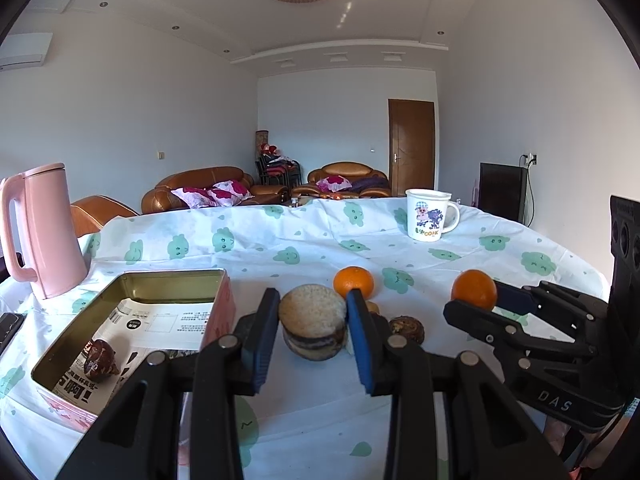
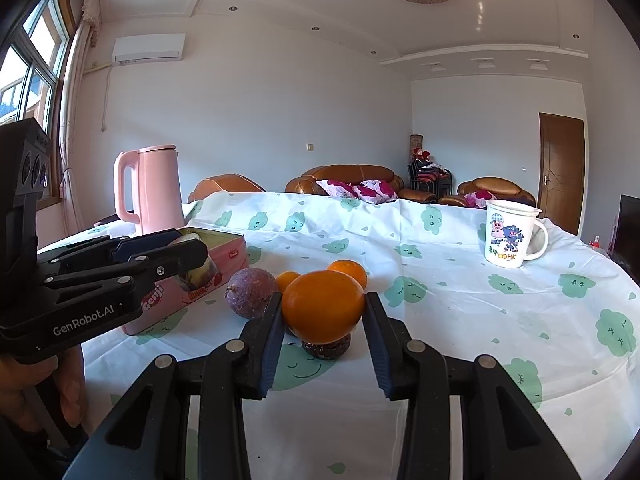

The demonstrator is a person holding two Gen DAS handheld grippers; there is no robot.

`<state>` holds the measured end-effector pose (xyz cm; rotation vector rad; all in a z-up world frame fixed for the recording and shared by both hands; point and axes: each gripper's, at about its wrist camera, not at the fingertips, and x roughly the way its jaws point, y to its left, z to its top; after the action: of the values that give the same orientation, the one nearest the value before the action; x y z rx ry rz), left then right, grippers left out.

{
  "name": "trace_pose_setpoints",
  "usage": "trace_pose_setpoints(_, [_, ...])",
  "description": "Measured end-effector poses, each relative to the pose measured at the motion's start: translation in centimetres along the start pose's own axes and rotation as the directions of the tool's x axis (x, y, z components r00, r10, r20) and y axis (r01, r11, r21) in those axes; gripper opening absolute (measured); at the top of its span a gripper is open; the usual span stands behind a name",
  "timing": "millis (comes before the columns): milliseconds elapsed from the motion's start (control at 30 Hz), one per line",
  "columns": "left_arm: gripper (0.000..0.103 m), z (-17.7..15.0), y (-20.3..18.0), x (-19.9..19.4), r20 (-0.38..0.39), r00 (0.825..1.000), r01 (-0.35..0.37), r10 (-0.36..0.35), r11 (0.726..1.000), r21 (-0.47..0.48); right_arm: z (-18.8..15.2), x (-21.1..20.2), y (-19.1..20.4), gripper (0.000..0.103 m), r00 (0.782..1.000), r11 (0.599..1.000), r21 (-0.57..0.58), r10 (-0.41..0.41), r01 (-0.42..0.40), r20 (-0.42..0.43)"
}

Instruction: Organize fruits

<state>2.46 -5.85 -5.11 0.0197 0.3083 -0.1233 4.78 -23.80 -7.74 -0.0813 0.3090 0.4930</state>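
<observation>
My left gripper (image 1: 313,320) is shut on a round beige-and-purple fruit (image 1: 313,326), held above the cloth beside the pink tin box (image 1: 132,292). One brown scaly fruit (image 1: 100,360) lies inside the tin on printed paper. My right gripper (image 2: 324,316) is shut on an orange (image 2: 323,306), held above the table; it also shows in the left wrist view (image 1: 474,289). On the cloth lie a purple passion fruit (image 2: 251,292), two small oranges (image 2: 349,270), and a dark brown fruit (image 2: 326,348) under the held orange.
A pink kettle (image 1: 44,232) stands behind the tin at the left. A white cartoon mug (image 1: 428,214) stands at the far right of the table. The table carries a white cloth with green cloud prints (image 2: 440,300). Sofas stand beyond.
</observation>
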Motion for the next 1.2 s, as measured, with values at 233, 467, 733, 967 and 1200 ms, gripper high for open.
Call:
trace_pose_setpoints(233, [0.036, 0.1, 0.3, -0.2, 0.004, 1.0, 0.006, -0.006, 1.0, -0.011, 0.2, 0.2, 0.3, 0.041, 1.0, 1.0, -0.013, -0.002, 0.002, -0.012])
trace_pose_setpoints(467, [0.036, 0.2, 0.4, -0.1, -0.001, 1.0, 0.017, -0.017, 1.0, -0.023, 0.2, 0.3, 0.5, 0.041, 1.0, 1.0, -0.024, -0.007, 0.007, -0.027])
trace_pose_setpoints(733, [0.036, 0.8, 1.4, -0.5, -0.023, 1.0, -0.002, 0.001, 0.999, -0.045, 1.6, 0.3, 1.0, 0.041, 0.999, 1.0, -0.028, 0.009, -0.01, -0.035])
trace_pose_setpoints(967, [0.036, 1.3, 3.1, -0.9, -0.054, 0.997, -0.051, 0.048, 0.997, -0.059, 3.6, 1.2, 2.3, 0.041, 0.997, 0.997, -0.049, 0.066, -0.068, -0.04])
trace_pose_setpoints(1200, [0.036, 1.4, 5.3, -1.3, -0.073, 0.994, -0.087, 0.082, 0.993, -0.081, 5.6, 2.6, 4.2, 0.041, 0.989, 0.989, -0.059, 0.133, -0.136, -0.06])
